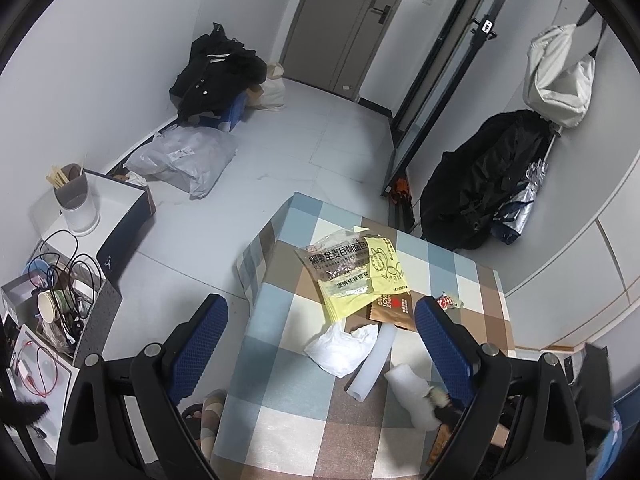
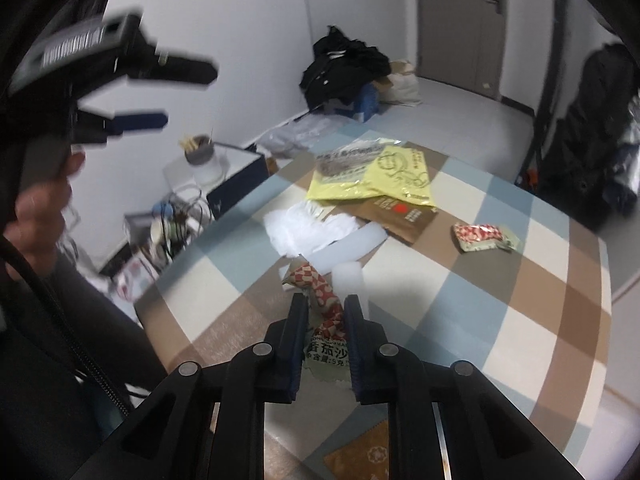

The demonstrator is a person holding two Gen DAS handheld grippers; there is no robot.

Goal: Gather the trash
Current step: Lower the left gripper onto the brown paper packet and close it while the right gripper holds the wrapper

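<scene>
A table [image 1: 280,400] with a checked cloth carries the trash. My right gripper [image 2: 325,300] is shut on a red-and-white checked sauce packet [image 2: 320,284], held just above the cloth. A second such packet [image 2: 484,236] lies to the right. Ahead lie a yellow bread bag [image 2: 372,176], a brown paper bag [image 2: 400,212], crumpled white paper [image 2: 304,228] and a white foam strip [image 2: 348,250]. My left gripper [image 1: 320,304] hovers open above the table, nothing between its blue pads [image 1: 200,344]; below it are the yellow bag [image 1: 352,276] and white paper [image 1: 340,348].
Left of the table stand a low white stand with a chopstick cup [image 1: 76,200] and a box of cables with a paper cup [image 1: 52,304]. On the floor lie a plastic parcel [image 1: 188,156], dark clothes [image 1: 216,76] and a black backpack [image 1: 480,184]. A slipper [image 1: 208,412] sits by the table.
</scene>
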